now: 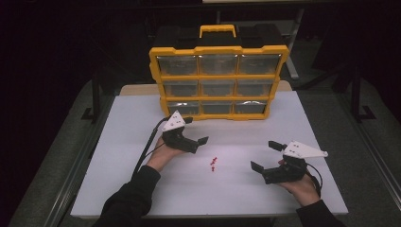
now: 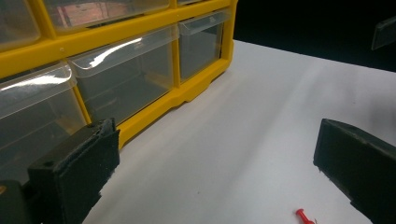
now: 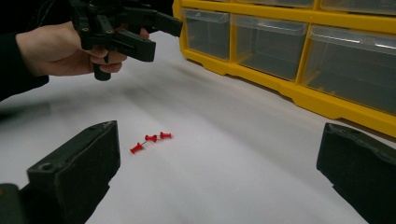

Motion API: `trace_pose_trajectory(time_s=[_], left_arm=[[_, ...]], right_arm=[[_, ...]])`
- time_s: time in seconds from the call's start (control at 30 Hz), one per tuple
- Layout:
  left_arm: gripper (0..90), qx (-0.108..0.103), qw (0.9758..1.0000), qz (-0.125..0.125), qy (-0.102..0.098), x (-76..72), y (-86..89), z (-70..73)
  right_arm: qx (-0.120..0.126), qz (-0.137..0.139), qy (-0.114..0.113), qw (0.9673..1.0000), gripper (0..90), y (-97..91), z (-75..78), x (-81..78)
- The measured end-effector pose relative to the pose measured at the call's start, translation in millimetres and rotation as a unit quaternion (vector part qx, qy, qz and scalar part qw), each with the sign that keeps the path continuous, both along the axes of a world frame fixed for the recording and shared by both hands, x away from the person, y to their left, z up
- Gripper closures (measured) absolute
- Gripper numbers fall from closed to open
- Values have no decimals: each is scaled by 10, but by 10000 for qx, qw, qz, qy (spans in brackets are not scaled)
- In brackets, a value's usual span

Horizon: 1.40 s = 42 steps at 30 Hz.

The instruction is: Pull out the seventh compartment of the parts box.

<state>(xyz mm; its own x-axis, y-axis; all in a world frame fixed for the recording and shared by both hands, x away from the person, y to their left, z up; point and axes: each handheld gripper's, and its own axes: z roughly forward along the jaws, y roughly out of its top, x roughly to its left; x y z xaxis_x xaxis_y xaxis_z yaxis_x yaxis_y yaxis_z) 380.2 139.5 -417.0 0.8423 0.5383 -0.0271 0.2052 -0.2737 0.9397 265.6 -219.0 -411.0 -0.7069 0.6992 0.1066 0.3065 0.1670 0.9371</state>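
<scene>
While both grippers held wide open, empty: L gripper (image 1: 196, 130) nr organizer (image 1: 218, 71), R gripper (image 1: 265, 154) facing pins (image 3: 150, 140). Approach step judged; next: pin pinched precisely, drawer opened.

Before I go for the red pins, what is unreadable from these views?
- Drawer contents of the yellow organizer: glare and dim light in the high view.
- Red push pins: too small there to count; the right gripper view shows three.
- One pin in the left gripper view: cut off by the bottom edge.
</scene>
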Motion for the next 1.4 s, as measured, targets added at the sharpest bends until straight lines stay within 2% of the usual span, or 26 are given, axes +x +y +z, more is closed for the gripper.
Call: trace_pose_trajectory(time_s=[0.17, 0.37, 0.97, 1.4], left_arm=[[0, -75, 10000, 5, -22, 29, -34, -22], [0, -22, 10000, 28, -75, 49, -27, -43], [0, 415, 9981, 58, -461, 42, -39, -57], [0, 778, 9940, 31, -766, 17, -78, -56]], right_arm=[[13, 11, -8, 10000, 0, 2, 2, -4], [-3, 2, -8, 10000, 0, -4, -2, -3], [-12, 19, -6, 10000, 0, 0, -12, -8], [-11, 23, 6, 10000, 0, 1, -14, -9]])
